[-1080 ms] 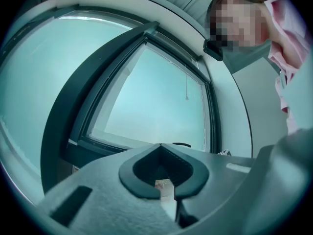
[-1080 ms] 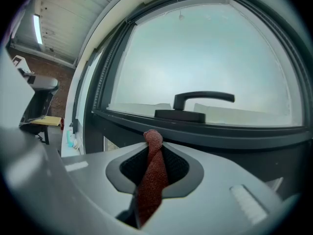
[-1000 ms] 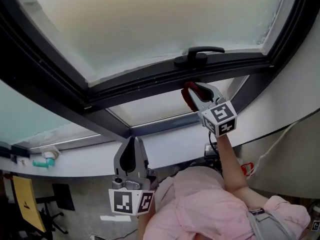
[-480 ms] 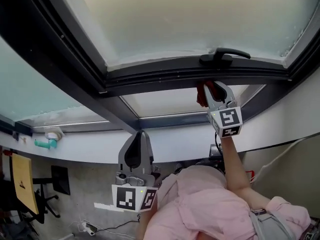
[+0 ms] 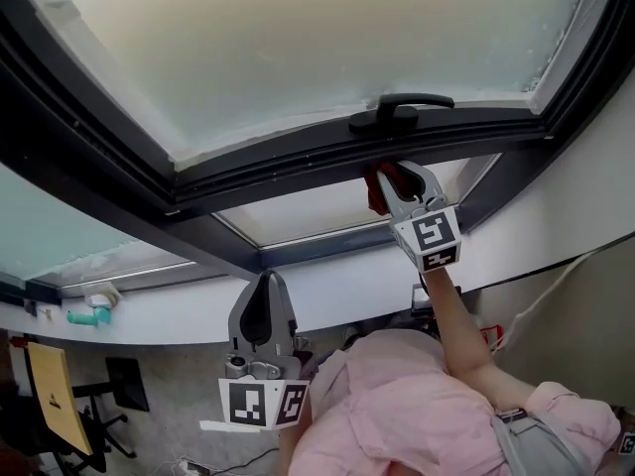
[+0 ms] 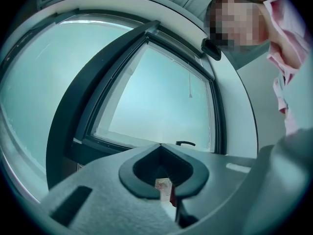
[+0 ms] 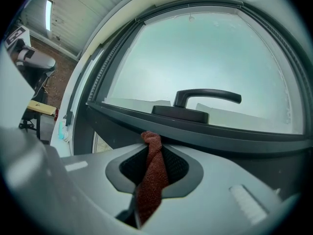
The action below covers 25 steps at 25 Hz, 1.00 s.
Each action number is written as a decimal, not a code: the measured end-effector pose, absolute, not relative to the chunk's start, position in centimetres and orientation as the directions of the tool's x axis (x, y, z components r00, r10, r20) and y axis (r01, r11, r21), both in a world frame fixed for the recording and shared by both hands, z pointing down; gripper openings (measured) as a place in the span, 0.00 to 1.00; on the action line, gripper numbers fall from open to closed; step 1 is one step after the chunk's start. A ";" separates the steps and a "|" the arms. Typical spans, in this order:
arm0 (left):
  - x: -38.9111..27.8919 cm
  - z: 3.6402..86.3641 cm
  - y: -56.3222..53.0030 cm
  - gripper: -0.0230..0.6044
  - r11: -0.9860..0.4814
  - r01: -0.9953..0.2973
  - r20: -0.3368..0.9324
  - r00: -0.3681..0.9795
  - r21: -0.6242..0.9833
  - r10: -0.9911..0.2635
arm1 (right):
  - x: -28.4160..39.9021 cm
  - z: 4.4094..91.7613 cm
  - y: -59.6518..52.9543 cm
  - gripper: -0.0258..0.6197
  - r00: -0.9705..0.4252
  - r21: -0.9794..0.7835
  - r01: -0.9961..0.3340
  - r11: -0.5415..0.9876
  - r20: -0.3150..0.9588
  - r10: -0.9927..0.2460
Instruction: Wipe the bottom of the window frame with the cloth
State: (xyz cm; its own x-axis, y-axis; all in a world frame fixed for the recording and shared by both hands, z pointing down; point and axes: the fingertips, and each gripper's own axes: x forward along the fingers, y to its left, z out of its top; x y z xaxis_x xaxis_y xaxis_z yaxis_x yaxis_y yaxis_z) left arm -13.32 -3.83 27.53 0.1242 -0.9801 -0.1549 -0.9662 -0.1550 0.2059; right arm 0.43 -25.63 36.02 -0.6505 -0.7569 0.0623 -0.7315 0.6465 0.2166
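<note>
My right gripper [image 5: 383, 180] is raised up to the window, and its two grey jaws are clenched on a rust-red woven cloth [image 7: 151, 177]. The cloth runs as a twisted strip through the hollow between my jaws. Its bunched end comes out past my fingertips and touches the underside of the dark bottom bar of the window frame [image 7: 230, 137]. Just above my fingertips, on the upper side of that bar, sits a black lever handle [image 7: 208, 98] on its flat black base; in the right gripper view the lever points to the right. Beyond the handle is the frosted pale glass pane [image 5: 327, 38], which fills most of the space above my jaws. The white cube with black square markers [image 5: 429, 238] is at the back of this gripper, toward my bare forearm.

My left gripper [image 5: 264, 284] hangs lower and to the left of the right one, well apart from the frame bar and from the cloth. Its jaws are pressed together at the tips and they grasp nothing; only the dark padded hollow behind the tips is open. Through this hollow I see a small pale and reddish spot, too small for me to tell what it is. The tips point up toward the window. Below this gripper, near my body, is my pink shirt [image 5: 417, 415].
</note>
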 end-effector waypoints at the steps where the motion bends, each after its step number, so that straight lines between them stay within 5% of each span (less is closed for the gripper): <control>1: -13.1 27.5 -3.9 0.03 -0.158 -0.966 -0.156 0.128 0.204 -0.979 | 0.8 36.0 -25.8 0.14 -0.646 0.215 -0.736 0.642 0.062 -0.761; 25: -9.8 26.9 -6.3 0.03 -0.204 -0.960 -0.160 0.174 0.194 -0.972 | 5.0 36.4 -27.1 0.14 -0.623 0.222 -0.749 0.624 0.084 -0.777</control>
State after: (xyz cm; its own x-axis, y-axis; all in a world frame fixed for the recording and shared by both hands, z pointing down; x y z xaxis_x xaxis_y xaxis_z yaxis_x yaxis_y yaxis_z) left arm -9.76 -6.35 26.94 0.1739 -0.9717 -0.1596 -0.9597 -0.2036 0.1938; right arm 4.97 -27.07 36.42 -0.6233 -0.7775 0.0840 -0.7490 0.6244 0.2217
